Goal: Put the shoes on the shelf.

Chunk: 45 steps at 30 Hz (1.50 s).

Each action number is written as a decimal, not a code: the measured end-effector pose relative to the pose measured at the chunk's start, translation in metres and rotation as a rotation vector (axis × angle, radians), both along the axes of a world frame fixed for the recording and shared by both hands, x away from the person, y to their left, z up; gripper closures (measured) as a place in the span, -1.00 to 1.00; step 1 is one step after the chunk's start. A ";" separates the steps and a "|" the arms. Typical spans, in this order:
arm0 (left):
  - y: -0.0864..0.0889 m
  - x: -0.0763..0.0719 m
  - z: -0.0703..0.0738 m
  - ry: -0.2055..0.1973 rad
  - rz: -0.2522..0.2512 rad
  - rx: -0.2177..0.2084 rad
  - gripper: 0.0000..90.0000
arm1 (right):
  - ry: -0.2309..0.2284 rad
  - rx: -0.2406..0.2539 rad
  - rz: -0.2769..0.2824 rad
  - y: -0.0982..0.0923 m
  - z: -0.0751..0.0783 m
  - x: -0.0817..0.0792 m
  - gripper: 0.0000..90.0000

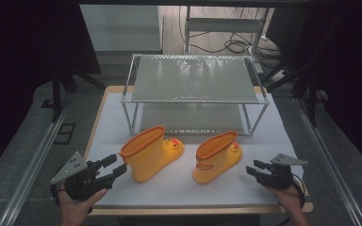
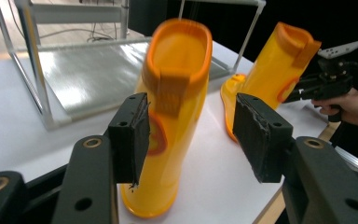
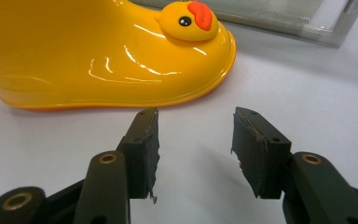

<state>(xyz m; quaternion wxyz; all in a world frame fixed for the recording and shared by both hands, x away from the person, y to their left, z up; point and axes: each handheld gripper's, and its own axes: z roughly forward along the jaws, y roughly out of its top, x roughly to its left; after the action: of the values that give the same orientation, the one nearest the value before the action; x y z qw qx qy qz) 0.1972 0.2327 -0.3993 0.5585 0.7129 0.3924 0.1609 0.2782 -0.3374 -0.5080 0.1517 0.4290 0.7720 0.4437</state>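
Observation:
Two yellow rubber boots with orange rims and duck faces stand upright on the white table top (image 1: 179, 188). The left boot (image 1: 151, 153) (image 2: 177, 93) has its back toward my left gripper (image 1: 115, 165) (image 2: 191, 135). That gripper is open and its fingertips sit just short of the boot's heel side, pressing on nothing. The right boot (image 1: 217, 155) (image 2: 275, 70) (image 3: 98, 56) lies sideways across the right gripper view, duck face (image 3: 191, 18) at the top. My right gripper (image 1: 253, 168) (image 3: 196, 144) is open over bare table, a little to the right of this boot.
A metal-framed rack (image 1: 193, 80) (image 2: 74, 70) (image 3: 307, 18) with two shiny shelves stands at the back of the table behind the boots. The table's front edge (image 1: 188, 209) runs just ahead of both hands. Cables lie on the floor beyond the rack.

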 end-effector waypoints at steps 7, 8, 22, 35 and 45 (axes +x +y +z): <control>0.003 0.007 0.029 0.007 -0.064 0.044 0.01 | 0.002 0.000 0.001 0.000 0.000 0.000 0.12; 0.003 0.009 0.034 0.018 -0.087 0.047 0.01 | 0.004 0.004 -0.001 -0.001 0.000 0.001 0.12; -0.019 0.047 0.082 0.135 -0.287 0.197 -0.02 | 0.008 0.001 0.000 -0.002 0.000 0.001 0.12; -0.049 0.080 0.097 0.198 -0.373 0.268 -0.05 | 0.021 -0.003 -0.002 -0.003 -0.002 0.002 0.12; -0.076 0.097 0.099 0.238 -0.428 0.310 -0.05 | 0.024 -0.009 -0.006 -0.004 -0.003 0.003 0.12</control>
<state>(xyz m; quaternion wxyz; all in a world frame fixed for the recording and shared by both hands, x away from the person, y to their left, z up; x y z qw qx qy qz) 0.2944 0.1566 -0.3003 0.4141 0.8703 0.2663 0.0127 0.2810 -0.3411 -0.5110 0.1457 0.4358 0.7745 0.4348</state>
